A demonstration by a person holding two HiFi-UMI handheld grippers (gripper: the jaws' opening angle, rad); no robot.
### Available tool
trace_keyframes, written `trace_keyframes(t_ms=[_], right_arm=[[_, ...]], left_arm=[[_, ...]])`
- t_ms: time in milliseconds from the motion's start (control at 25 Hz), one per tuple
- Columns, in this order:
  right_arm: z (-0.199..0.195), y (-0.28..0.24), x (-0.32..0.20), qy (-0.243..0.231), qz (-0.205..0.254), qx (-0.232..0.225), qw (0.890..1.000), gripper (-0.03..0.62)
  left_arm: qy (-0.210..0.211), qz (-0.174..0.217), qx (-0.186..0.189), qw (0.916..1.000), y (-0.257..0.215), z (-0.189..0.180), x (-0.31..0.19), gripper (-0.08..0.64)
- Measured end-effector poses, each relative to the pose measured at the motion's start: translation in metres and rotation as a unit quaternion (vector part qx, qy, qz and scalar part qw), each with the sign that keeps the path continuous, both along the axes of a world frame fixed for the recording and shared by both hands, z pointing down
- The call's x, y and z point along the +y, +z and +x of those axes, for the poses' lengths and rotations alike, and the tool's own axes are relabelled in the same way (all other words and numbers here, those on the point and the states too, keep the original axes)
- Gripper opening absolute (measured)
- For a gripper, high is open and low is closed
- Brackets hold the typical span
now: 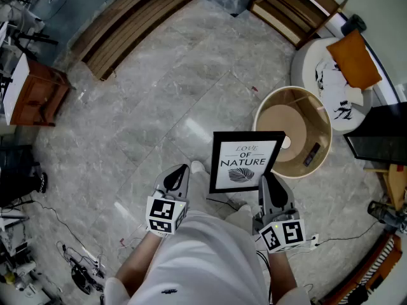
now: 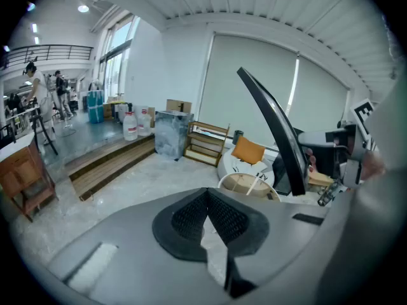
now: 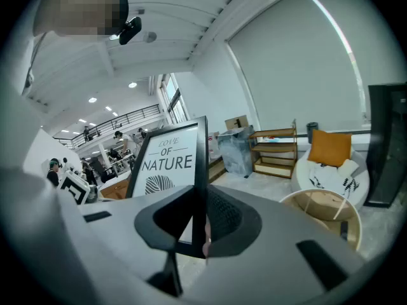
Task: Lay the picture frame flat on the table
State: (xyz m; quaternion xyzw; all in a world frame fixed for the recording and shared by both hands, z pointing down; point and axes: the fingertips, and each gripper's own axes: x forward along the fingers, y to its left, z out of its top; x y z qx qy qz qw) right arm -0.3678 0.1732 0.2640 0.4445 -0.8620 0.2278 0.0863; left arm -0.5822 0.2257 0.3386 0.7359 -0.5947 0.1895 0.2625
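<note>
The black picture frame [image 1: 246, 162], with a white print reading "NATURE", is held upright and off the floor in front of me. My right gripper [image 1: 268, 184] is shut on its lower right edge. In the right gripper view that frame [image 3: 166, 161] stands between the pads of the right gripper [image 3: 198, 218]. My left gripper [image 1: 180, 174] hangs left of the frame, shut and empty. In the left gripper view its jaws [image 2: 206, 215] meet, and the frame [image 2: 275, 129] shows edge-on to the right. The round wooden table [image 1: 321, 116] with a raised rim stands just beyond the frame.
A small dark object [image 1: 311, 154] and a white disc [image 1: 287, 142] lie on the round table. A white seat with an orange cushion [image 1: 354, 59] is at the far right, beside a black panel [image 1: 381, 135]. Wooden steps [image 1: 127, 24] and a low shelf [image 1: 289, 11] line the back.
</note>
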Motion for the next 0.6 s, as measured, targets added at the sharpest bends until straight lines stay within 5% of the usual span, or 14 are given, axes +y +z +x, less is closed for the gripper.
trace_keyframes(t_ms=[320, 600], right_arm=[[0.259, 0.020, 0.129, 0.052, -0.010, -0.017, 0.998, 0.054], [0.393, 0.004, 0.242, 0.107, -0.015, -0.040, 0.993, 0.054]], left_arm=[[0.024, 0.005, 0.046, 0.9986, -0.013, 0.255, 0.107, 0.003], [0.087, -0.009, 0.051, 0.9948, -0.031, 0.401, 0.205, 0.003]])
